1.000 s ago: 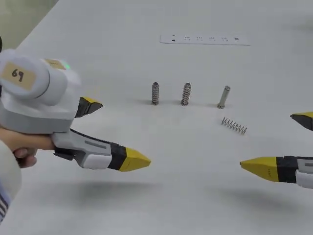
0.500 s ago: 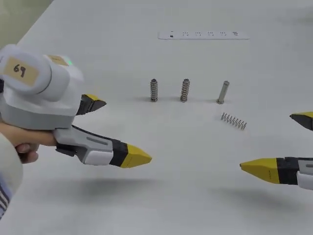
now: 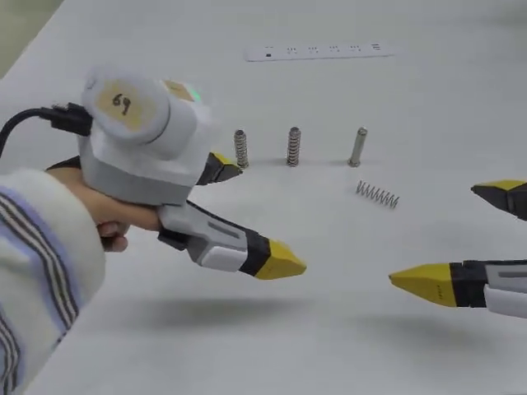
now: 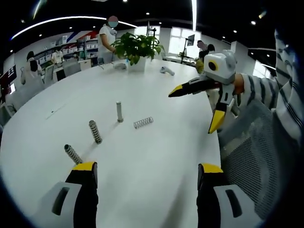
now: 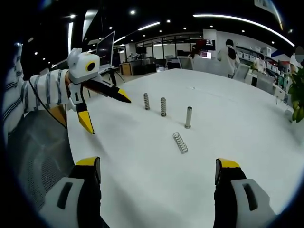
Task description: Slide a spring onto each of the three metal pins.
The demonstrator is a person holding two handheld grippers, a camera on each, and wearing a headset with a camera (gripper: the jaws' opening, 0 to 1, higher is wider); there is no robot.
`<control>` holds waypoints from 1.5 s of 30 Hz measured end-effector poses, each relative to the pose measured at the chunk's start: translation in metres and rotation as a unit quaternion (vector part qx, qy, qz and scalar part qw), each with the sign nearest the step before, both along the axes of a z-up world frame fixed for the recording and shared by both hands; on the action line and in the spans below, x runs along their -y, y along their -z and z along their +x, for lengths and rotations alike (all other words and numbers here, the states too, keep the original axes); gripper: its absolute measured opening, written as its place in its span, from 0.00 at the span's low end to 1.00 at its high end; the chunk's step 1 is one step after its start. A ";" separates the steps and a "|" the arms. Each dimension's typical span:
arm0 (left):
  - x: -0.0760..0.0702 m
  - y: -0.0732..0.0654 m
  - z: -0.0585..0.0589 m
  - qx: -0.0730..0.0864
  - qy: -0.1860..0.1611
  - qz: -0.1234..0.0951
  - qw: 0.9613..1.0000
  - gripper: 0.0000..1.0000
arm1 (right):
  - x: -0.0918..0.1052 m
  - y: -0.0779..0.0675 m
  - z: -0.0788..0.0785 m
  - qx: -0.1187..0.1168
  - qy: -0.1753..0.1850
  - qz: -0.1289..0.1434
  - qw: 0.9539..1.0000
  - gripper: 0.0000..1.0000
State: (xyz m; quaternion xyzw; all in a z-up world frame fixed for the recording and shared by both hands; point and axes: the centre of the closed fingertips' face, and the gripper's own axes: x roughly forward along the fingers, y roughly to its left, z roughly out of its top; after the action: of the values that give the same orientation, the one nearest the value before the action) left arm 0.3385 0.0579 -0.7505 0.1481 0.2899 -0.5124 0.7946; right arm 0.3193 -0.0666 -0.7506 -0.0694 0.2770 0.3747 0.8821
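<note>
As R-gripper [image 5: 157,162] gapes, spring [image 5: 180,142] ahead (apart).

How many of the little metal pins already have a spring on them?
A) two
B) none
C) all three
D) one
A: in the head view the left pin and the middle pin each wear a spring. The right pin is bare, and the loose spring lies on the table near it.
</note>
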 end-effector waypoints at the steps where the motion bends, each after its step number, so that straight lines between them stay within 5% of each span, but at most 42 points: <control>1: 0.005 -0.001 0.002 0.001 0.007 0.000 1.000 0.82 | 0.000 0.000 0.000 0.001 0.001 0.000 1.000 0.99; 17: 0.057 0.003 0.029 0.044 0.104 0.030 0.993 0.67 | 0.003 0.002 -0.005 -0.004 0.007 0.002 1.000 0.99; 27: 0.080 0.006 0.045 0.076 0.147 0.042 0.985 0.57 | 0.006 0.001 -0.005 -0.004 0.011 0.003 1.000 0.99; 31: 0.087 0.008 0.049 0.096 0.174 0.056 0.978 0.50 | 0.006 0.003 -0.006 -0.006 0.011 0.002 1.000 0.99; 39: 0.100 0.017 0.047 0.098 0.213 0.072 0.970 0.49 | 0.008 0.003 -0.009 -0.010 0.012 0.001 1.000 0.98; 45: 0.105 0.021 0.050 0.090 0.214 0.070 0.970 0.39 | 0.011 0.002 -0.010 -0.011 0.015 0.003 1.000 0.97</control>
State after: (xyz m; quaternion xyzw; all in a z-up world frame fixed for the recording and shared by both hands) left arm 0.3887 -0.0470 -0.7713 0.3074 0.2138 -0.6339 0.6768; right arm 0.3096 -0.0772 -0.7528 -0.0584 0.2869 0.3630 0.8846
